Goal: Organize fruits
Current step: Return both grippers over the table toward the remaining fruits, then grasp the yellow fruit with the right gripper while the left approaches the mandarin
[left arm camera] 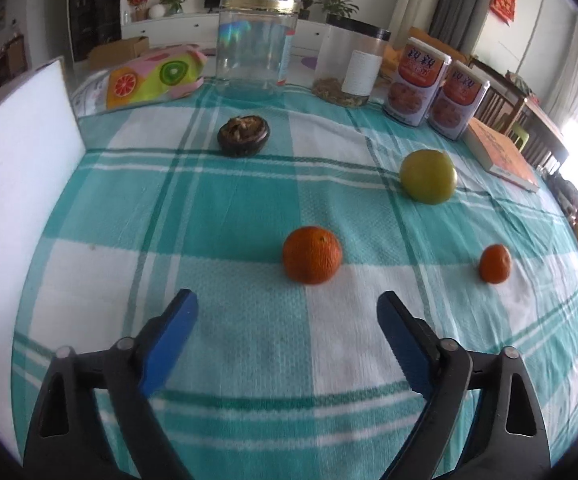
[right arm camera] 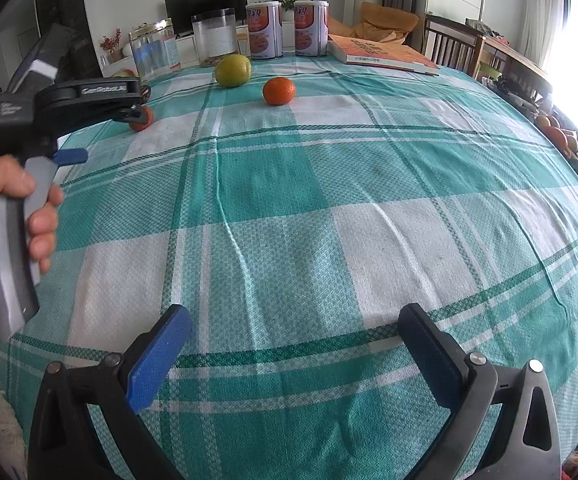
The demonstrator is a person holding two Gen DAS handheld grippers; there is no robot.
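Observation:
On the teal checked tablecloth [left arm camera: 249,208] lie an orange [left arm camera: 312,255], a smaller orange [left arm camera: 495,263], a yellow-green fruit [left arm camera: 429,176] and a dark brown dried fruit [left arm camera: 243,136]. My left gripper [left arm camera: 287,314] is open and empty, just in front of the orange. My right gripper [right arm camera: 295,330] is open and empty over bare cloth, far from the fruits. In the right wrist view the green fruit [right arm camera: 232,71] and small orange [right arm camera: 279,90] lie far back, and the orange [right arm camera: 142,118] is partly hidden behind the hand-held left gripper [right arm camera: 71,156].
At the back stand a clear gold-lidded jar [left arm camera: 258,46], a black-lidded jar [left arm camera: 351,66], two printed cans [left arm camera: 435,84], a fruit-print bag [left arm camera: 153,78] and an orange book [left arm camera: 503,154]. A white board [left arm camera: 13,184] stands at the left. More oranges [right arm camera: 565,140] lie past the right edge.

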